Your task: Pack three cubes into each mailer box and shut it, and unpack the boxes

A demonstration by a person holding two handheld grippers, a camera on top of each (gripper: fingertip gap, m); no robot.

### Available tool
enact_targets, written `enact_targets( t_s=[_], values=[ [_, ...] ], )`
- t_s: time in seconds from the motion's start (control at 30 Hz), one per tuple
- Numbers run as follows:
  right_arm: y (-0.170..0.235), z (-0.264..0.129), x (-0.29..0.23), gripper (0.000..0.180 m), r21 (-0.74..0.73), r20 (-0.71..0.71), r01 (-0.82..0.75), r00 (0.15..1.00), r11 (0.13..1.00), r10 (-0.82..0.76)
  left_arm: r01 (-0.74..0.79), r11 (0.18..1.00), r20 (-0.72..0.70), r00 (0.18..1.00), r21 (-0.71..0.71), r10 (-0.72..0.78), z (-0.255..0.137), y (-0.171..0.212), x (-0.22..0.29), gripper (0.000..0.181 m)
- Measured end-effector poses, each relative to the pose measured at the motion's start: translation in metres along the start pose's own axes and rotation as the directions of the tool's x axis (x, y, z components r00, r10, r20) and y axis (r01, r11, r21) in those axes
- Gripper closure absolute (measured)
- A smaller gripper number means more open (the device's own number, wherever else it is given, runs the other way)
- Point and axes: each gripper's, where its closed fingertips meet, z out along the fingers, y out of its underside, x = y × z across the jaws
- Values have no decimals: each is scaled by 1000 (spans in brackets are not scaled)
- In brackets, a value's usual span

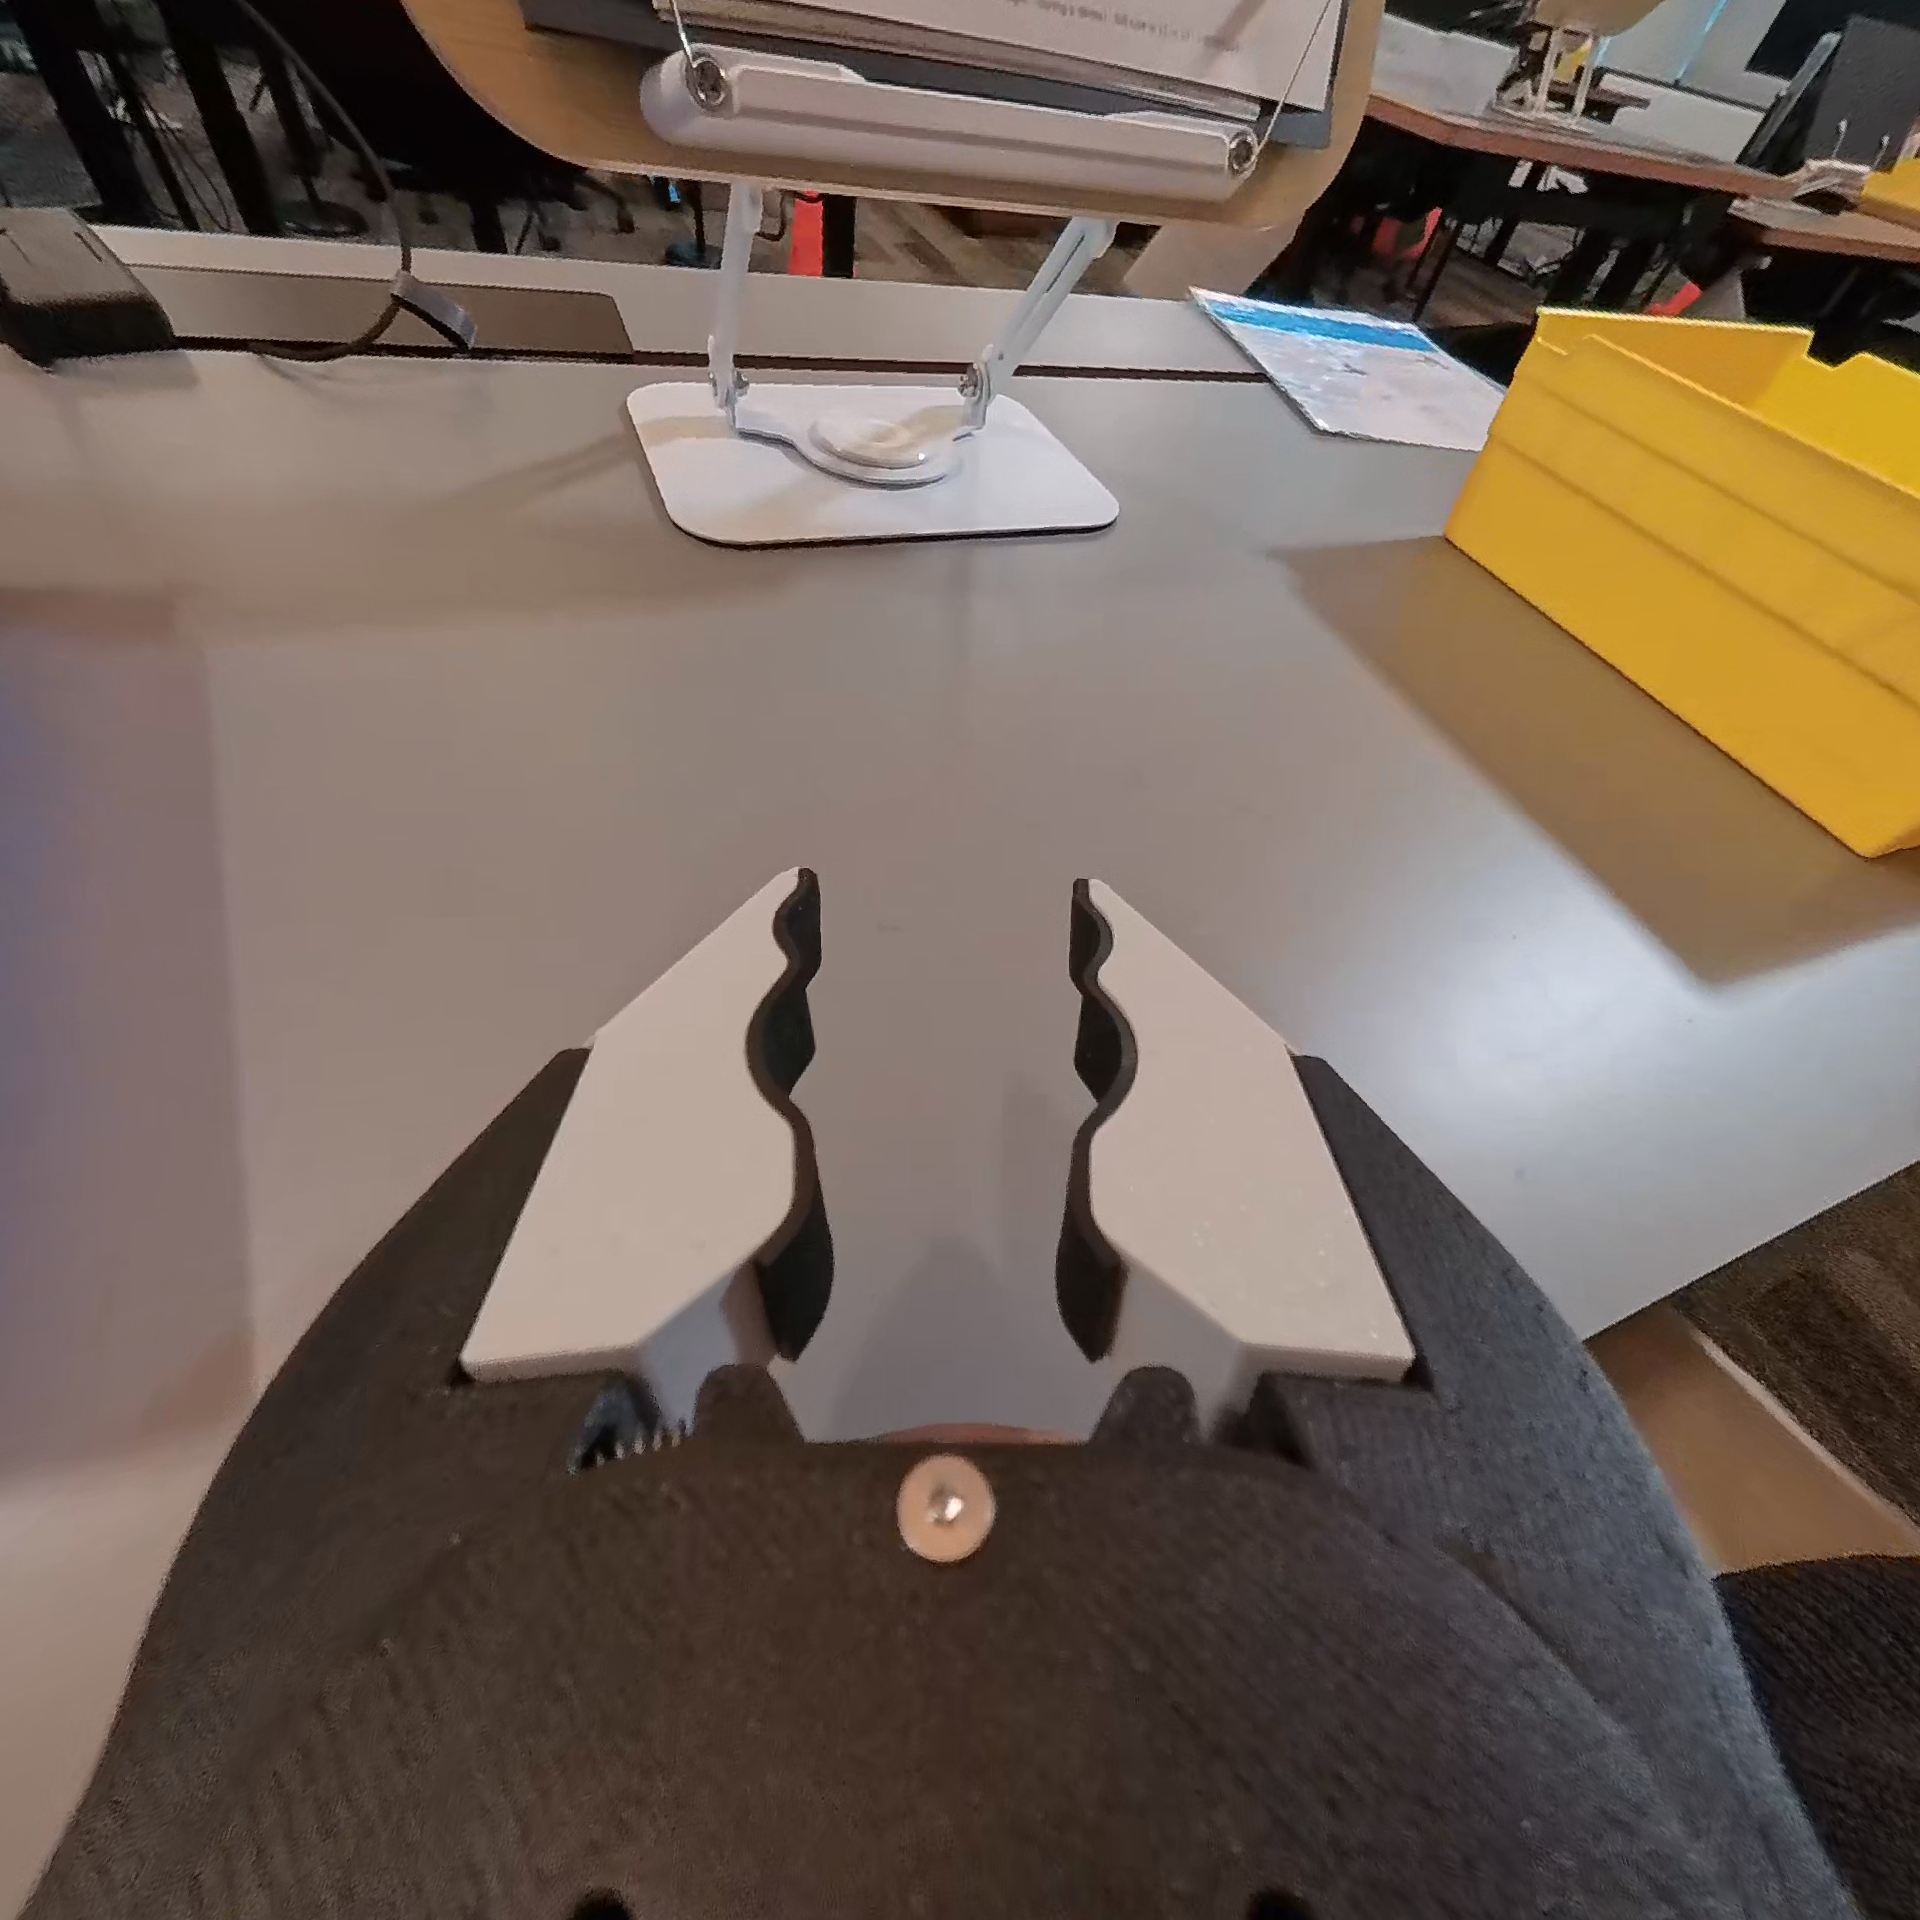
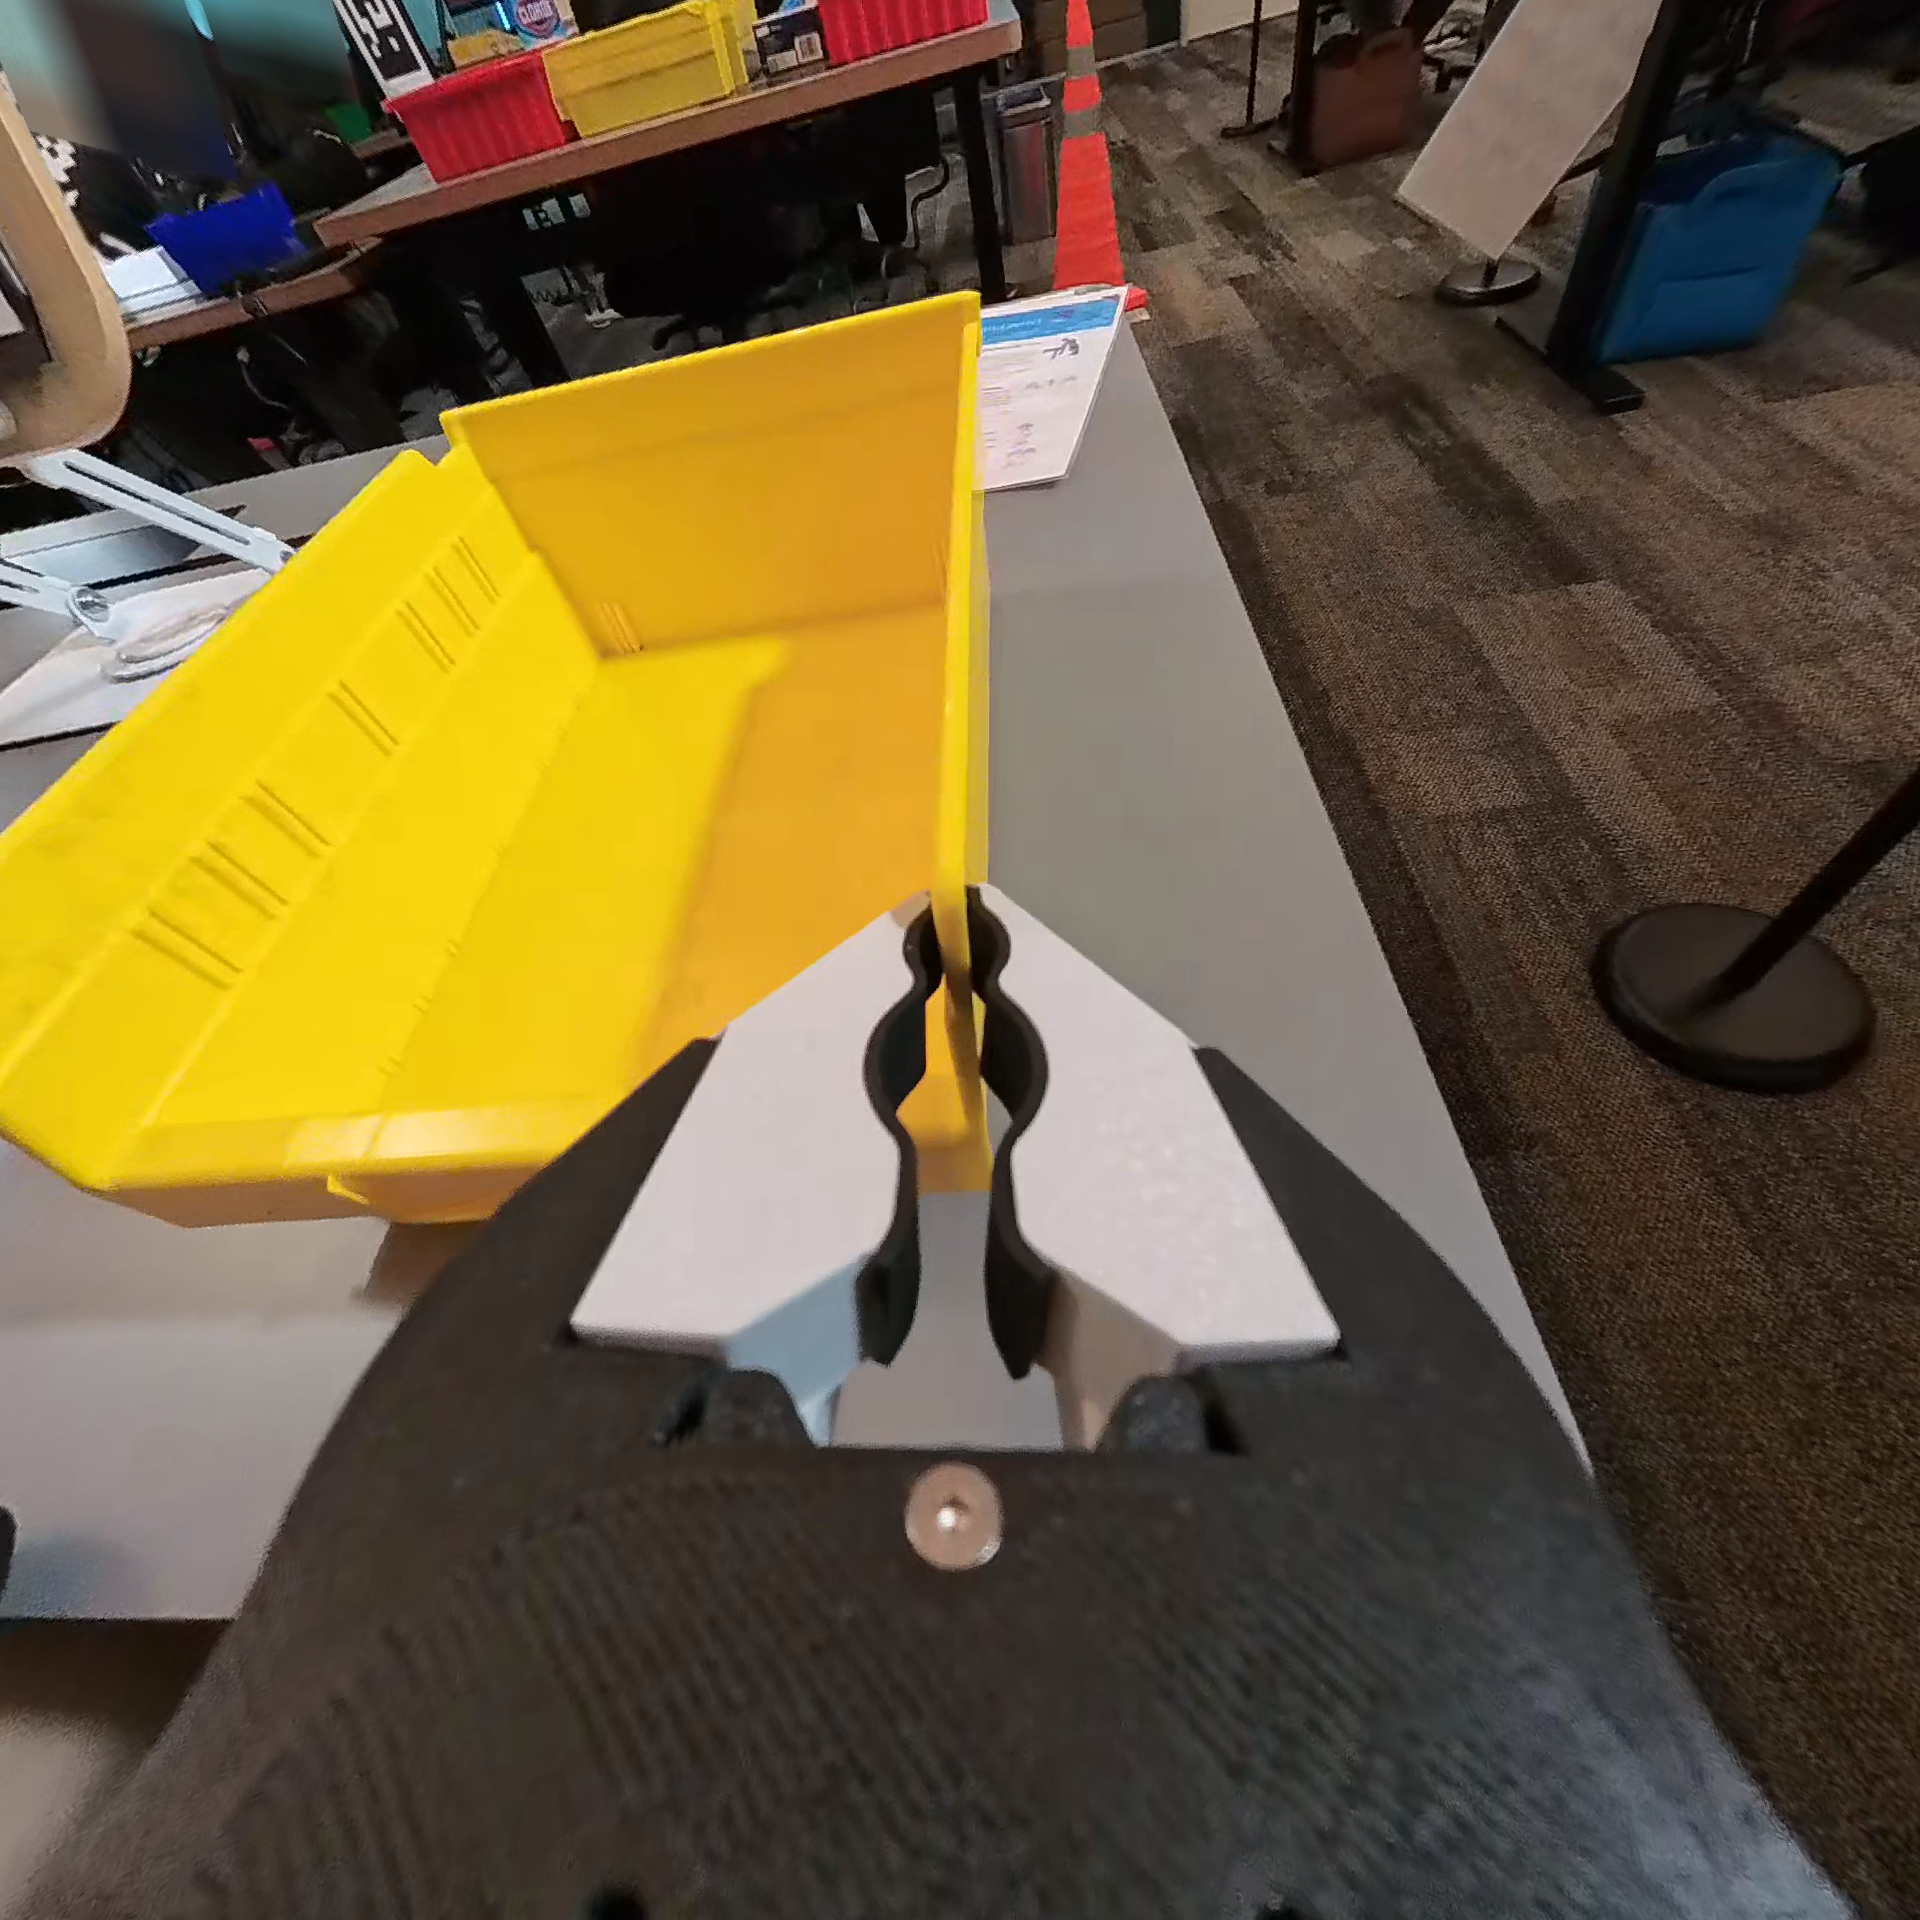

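Observation:
My right gripper (image 2: 954, 902) is shut on the right side wall of a yellow plastic bin (image 2: 582, 810). The bin is tilted, its near left corner raised off the grey table (image 2: 1122, 727), and its inside shows nothing in it. The same yellow bin (image 1: 1704, 540) shows at the right of the left wrist view. My left gripper (image 1: 945, 878) is open and holds nothing, above bare table (image 1: 623, 779). No cubes or mailer boxes show in either view.
A white stand (image 1: 873, 462) holding a board stands at the table's far middle. A printed sheet (image 1: 1351, 358) lies at the far right; it also shows in the right wrist view (image 2: 1044, 390). A black device (image 1: 68, 286) sits far left. The table's right edge (image 2: 1340, 790) borders carpet. The tips of one gripper are about 60 centimeters away from the tips of the other.

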Motion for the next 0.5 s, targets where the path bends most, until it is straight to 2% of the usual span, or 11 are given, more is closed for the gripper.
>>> enact_targets(
  t_s=[0.17, 0.37, 0.4, 0.43, 0.47, 0.5],
  values=[
    [1, -6, 5, 179, 5, -12, 4, 1000, 1000, -4, -11, 1000, -16, 1000, -6, 11, 5, 1, 4, 135],
    [-1, -14, 20, 176, 79, -34, -98, 994, 992, 101, -13, 1000, -22, 1000, -10, 13, 9, 1, 5, 134],
    [-5, -15, 23, 164, 99, -58, -108, 992, 989, 114, -15, 1000, -20, 1000, -12, 15, 9, 1, 5, 134],
    [-15, -20, 29, 133, 146, -115, -109, 985, 983, 126, -18, 1000, -15, 1000, -13, 18, 9, 2, 4, 134],
    [-33, -31, 34, 113, 227, -180, -79, 976, 971, 121, -22, 1000, -8, 1000, -11, 22, 9, 1, 3, 133],
    [-58, -48, 31, 112, 330, -227, -17, 969, 944, 97, -25, 1000, 4, 1000, -5, 25, 9, 0, 1, 133]
  ],
)
